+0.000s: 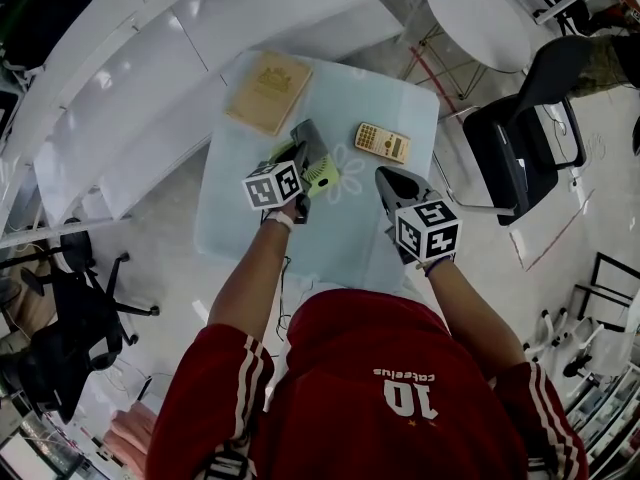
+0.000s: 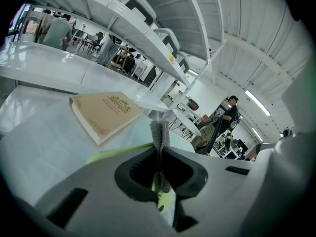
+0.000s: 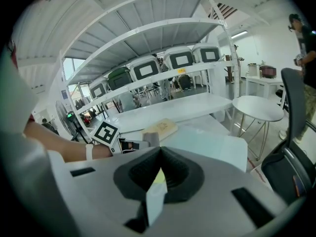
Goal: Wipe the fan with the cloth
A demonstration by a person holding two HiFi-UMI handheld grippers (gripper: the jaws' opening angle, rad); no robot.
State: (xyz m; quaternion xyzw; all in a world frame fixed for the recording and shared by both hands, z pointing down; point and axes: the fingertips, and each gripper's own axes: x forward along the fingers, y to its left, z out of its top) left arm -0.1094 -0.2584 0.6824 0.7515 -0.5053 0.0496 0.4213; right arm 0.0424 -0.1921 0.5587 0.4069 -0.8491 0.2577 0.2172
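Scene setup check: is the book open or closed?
Closed. The book lies flat, tan cover up; page edges stacked shut in the left gripper view.

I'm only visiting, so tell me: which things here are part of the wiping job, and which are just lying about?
Part of the job:
- green fan, pinched in the left claw
- pale cloth, apparently pinched in the right claw

Just lying about:
- tan book on the table
- calculator
- black chair beside the table
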